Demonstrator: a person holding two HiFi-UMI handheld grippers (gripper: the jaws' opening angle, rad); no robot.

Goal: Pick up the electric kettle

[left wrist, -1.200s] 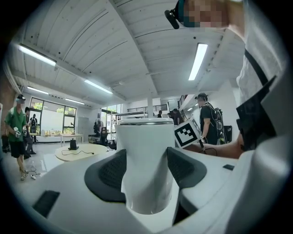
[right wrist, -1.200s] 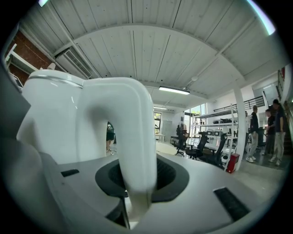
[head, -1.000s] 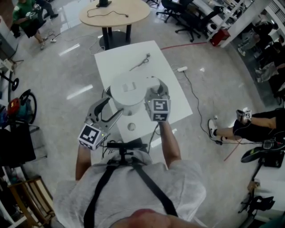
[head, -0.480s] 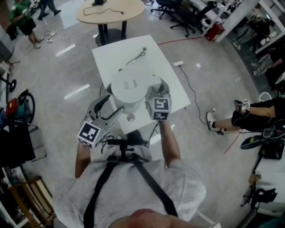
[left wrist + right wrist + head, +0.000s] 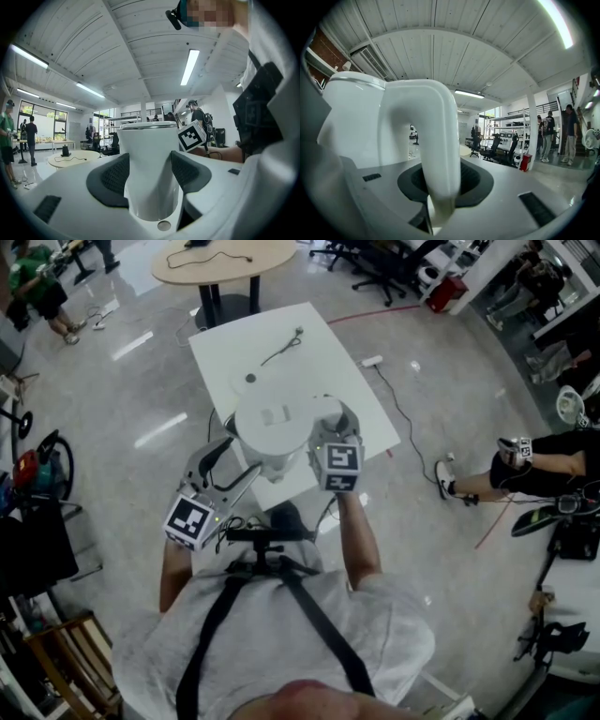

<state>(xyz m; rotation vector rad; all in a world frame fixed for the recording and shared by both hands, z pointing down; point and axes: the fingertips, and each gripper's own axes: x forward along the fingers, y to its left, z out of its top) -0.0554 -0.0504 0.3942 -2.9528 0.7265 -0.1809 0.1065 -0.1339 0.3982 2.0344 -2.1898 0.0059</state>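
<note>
head view: the kettle (image 5: 275, 427) hangs between both grippers, in front of the person's chest and over the near end of the table (image 5: 309, 362), where a cable (image 5: 286, 345) lies farther back. left gripper view: the left gripper (image 5: 239, 465) pinches the kettle's body low down, its dark pads (image 5: 110, 176) pressed on either side, the kettle upright. right gripper view: the right gripper (image 5: 328, 427) is clamped on the handle (image 5: 436, 140), which arches up to the body at the left

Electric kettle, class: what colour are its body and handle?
The electric kettle is plain white; the right gripper view shows it best.
</note>
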